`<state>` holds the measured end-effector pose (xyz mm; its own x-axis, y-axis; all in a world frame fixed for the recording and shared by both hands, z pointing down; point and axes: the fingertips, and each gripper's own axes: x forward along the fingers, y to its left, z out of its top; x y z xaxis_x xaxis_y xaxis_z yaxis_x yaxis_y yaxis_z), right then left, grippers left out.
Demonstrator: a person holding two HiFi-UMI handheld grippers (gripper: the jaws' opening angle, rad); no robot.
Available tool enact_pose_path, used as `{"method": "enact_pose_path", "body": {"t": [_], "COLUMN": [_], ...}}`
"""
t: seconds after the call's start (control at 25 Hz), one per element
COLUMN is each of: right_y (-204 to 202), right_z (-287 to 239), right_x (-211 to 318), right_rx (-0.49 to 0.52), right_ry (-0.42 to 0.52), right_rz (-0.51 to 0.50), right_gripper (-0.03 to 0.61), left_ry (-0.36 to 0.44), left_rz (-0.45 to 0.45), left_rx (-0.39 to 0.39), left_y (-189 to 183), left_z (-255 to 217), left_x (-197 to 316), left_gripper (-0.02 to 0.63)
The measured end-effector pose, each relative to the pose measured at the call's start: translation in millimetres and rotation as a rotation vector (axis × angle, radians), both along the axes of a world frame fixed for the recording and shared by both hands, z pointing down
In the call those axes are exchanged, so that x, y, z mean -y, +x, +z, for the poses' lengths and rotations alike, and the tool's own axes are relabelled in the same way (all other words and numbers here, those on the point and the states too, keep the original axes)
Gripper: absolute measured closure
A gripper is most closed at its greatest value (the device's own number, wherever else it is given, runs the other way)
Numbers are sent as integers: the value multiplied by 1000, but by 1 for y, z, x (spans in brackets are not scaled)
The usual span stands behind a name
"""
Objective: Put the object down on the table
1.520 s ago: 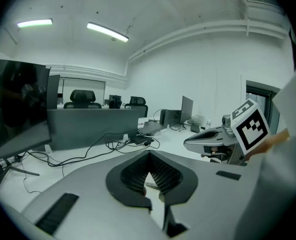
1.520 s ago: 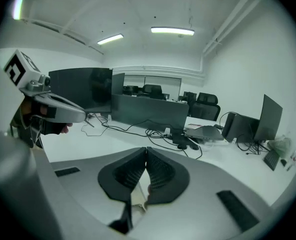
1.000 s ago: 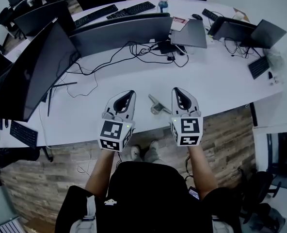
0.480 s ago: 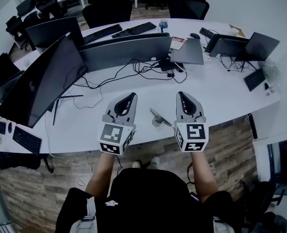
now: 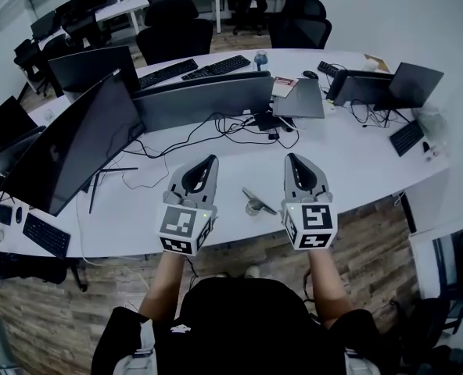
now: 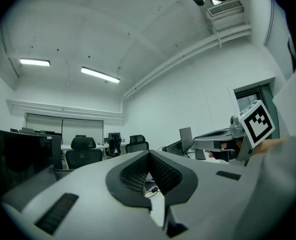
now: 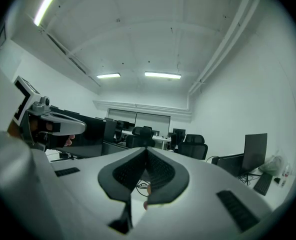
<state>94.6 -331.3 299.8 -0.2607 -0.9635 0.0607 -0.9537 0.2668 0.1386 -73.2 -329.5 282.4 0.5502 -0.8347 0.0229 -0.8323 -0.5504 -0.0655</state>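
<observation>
Left monitor: a big dark screen angled along the table's left end, well apart from where I'm working.
Left gripper: my jaws are pressed together with nothing between them, over the near edge of the table.
Cables: a loose tangle beyond the grippers, in front of the curved monitor. I'd expect them to snag a long forward reach.
Object: a small grey piece lying on the table between my two grippers, touching neither. It looks like a thin stem on a round base, though it's too small to be sure. I judge it light and rigid, and I'd take it by the stem, since the base might roll.
Right gripper: jaws closed and empty too, just right of the object.
Laptop: far back on the right, no obstacle.
</observation>
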Motion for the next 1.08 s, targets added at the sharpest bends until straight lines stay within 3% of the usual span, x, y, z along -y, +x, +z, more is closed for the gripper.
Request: {"method": "enact_pose_path", "body": {"t": [1.08], "right_y": [-10], "right_z": [3], "right_x": [0], "right_rx": [4], "right_ry": [-16], "right_rz": [-15], "right_gripper": [555], "left_ry": [16], "left_rz": [6], "left_rx": [-3], "left_y": [4], "left_z": [-3], "left_x": [-4], "left_gripper": [601]}}
